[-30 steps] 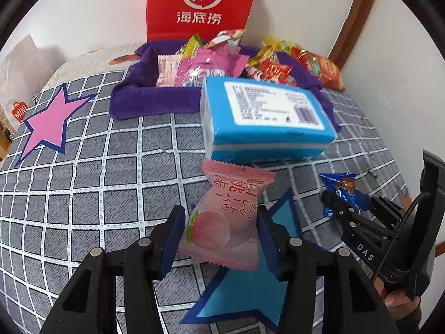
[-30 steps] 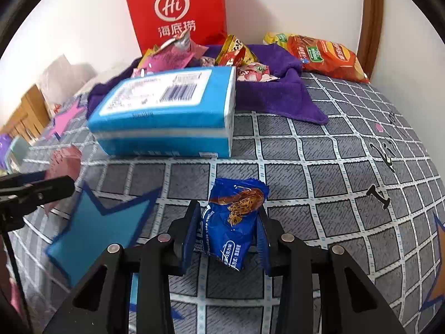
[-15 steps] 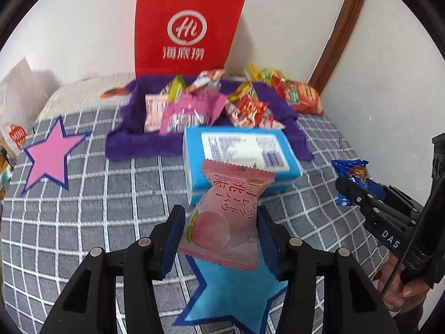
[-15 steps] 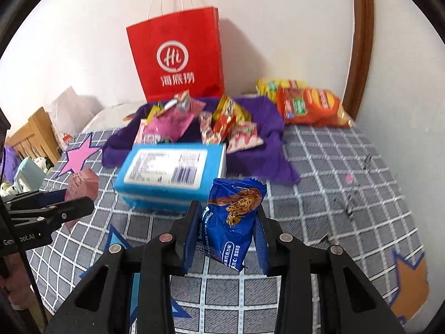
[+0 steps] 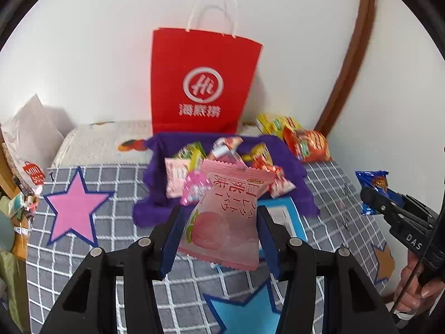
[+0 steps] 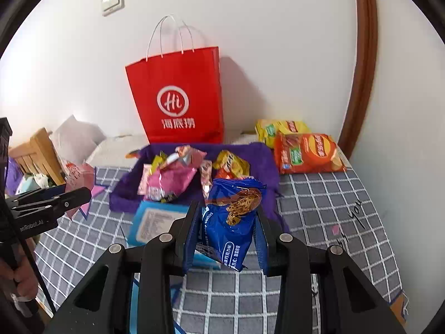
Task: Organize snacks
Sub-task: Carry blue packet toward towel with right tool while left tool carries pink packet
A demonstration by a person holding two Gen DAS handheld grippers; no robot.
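Note:
My left gripper (image 5: 219,233) is shut on a pink peach snack packet (image 5: 228,217), held in the air above the bed. My right gripper (image 6: 228,231) is shut on a blue chocolate-chip cookie packet (image 6: 232,220), also lifted. Each gripper shows in the other's view: the right gripper (image 5: 370,194) at the right edge with the blue packet (image 5: 372,183), the left gripper (image 6: 80,194) at the left edge with the pink packet (image 6: 79,175). A purple cloth (image 6: 264,158) at the back holds several snack packets (image 6: 169,178). A red paper bag (image 5: 203,83) stands behind it against the wall.
A blue tissue pack (image 6: 155,222) lies on the grey checked bedspread (image 6: 333,208) under my grippers. Orange and yellow chip bags (image 6: 306,153) lie at the back right by a wooden door frame (image 6: 364,64). A pink star (image 5: 75,208) marks the bedspread at left. A white bag (image 5: 33,130) leans at the far left.
Both grippers have risen well above the bed with their packets still held. The tissue pack and purple cloth now look smaller and lower, and the whole red bag has come into view.

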